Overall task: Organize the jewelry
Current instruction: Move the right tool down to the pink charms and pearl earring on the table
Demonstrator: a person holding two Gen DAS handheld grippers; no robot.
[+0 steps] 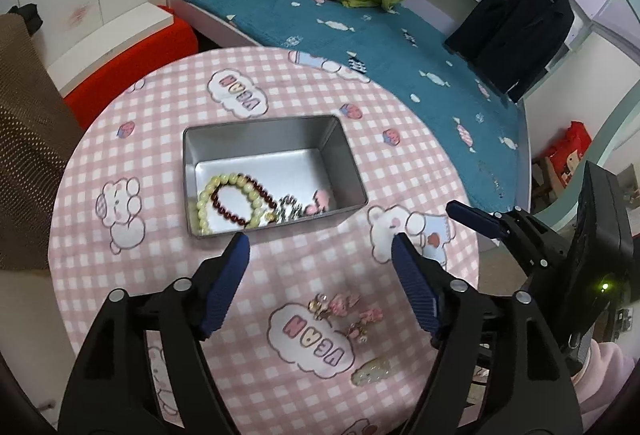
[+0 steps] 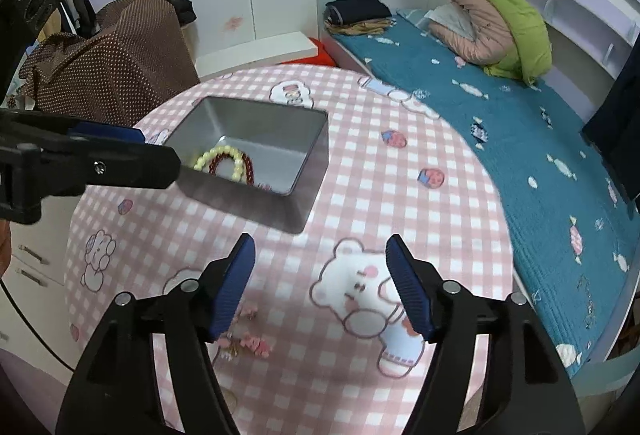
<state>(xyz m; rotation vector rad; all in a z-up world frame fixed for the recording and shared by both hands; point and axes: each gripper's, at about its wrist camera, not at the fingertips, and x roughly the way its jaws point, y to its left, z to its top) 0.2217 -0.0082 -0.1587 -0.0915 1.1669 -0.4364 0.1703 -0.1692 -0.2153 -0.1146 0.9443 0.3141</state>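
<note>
An open metal tin point(image 1: 344, 163) stands on the pink checked tablecloth point(image 1: 160, 139). In it lie a pale yellow bead bracelet point(image 1: 206, 195), a dark red bead bracelet point(image 1: 236, 217), a black-and-white piece point(image 1: 290, 211) and a small pink piece point(image 1: 320, 200). My left gripper point(image 1: 320, 241) hangs open just in front of the tin, with nothing between its fingers. Small pink and gold pieces point(image 1: 344, 305) and a pearly clip point(image 1: 374, 369) lie on the cloth below it. My right gripper point(image 2: 321, 241) is open and empty over the cloth, near the tin point(image 2: 248, 203).
The round table's edge curves close to a bed with a blue cover point(image 1: 400, 47) on the right. A brown dotted cloth point(image 2: 116, 63) and white cabinets stand to the left. A dark jacket point(image 1: 516, 31) hangs by the bed.
</note>
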